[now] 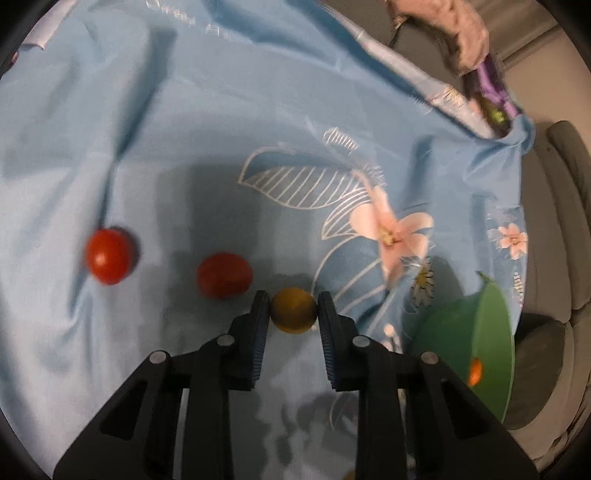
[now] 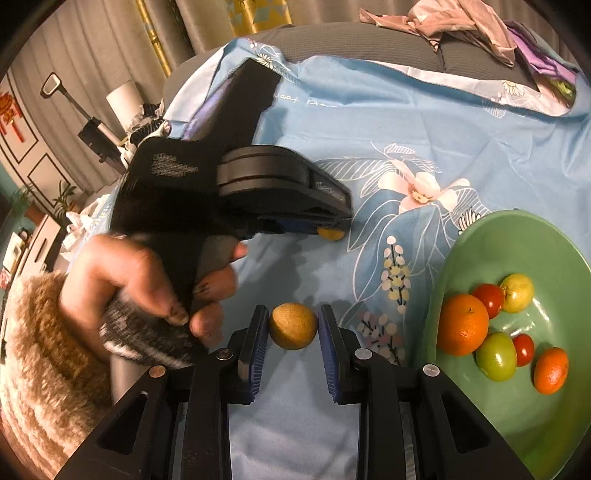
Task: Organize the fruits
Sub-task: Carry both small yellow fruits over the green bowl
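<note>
My left gripper (image 1: 293, 310) is shut on a small yellow-brown fruit (image 1: 293, 311), held just above the blue flowered cloth (image 1: 184, 129). In the right wrist view the left gripper (image 2: 332, 230) shows from the side with that fruit (image 2: 331, 233) at its tips. My right gripper (image 2: 293, 325) is shut on a second yellow-brown fruit (image 2: 293, 326). Two red tomatoes (image 1: 109, 255) (image 1: 224, 275) lie on the cloth left of the left gripper. The green bowl (image 2: 517, 240) at right holds two oranges, tomatoes and green fruits.
The bowl's edge (image 1: 495, 325) shows at lower right in the left wrist view. Crumpled clothes (image 2: 461, 22) lie on the grey sofa beyond the cloth. A person's hand (image 2: 147, 280) holds the left gripper's handle.
</note>
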Motion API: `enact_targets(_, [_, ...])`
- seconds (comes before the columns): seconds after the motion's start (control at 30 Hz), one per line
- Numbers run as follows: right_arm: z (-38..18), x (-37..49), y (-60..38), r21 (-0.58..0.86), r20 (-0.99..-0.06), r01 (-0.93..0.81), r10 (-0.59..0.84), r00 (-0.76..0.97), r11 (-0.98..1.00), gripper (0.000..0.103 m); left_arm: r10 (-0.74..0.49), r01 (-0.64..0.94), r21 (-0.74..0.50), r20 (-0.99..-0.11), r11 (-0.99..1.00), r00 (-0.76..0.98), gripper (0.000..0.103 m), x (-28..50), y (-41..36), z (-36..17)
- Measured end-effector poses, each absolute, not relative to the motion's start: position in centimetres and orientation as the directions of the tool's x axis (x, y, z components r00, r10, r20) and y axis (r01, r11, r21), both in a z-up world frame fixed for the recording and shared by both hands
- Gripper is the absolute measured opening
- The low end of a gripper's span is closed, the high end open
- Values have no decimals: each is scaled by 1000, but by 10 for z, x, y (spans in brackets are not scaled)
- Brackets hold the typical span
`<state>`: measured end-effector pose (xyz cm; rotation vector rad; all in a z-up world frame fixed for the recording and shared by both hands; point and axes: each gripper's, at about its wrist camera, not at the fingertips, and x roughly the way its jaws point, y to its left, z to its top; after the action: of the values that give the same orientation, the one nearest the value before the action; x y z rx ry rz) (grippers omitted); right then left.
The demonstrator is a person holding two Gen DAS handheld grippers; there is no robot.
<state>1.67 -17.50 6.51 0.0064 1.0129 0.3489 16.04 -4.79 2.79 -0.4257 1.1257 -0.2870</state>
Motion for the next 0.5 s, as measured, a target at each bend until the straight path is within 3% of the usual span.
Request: enact_targets(0.5, [74, 5, -168, 162, -806, -298, 301, 510, 941, 28, -265, -73, -453, -637, 889, 724, 26, 9, 29, 85])
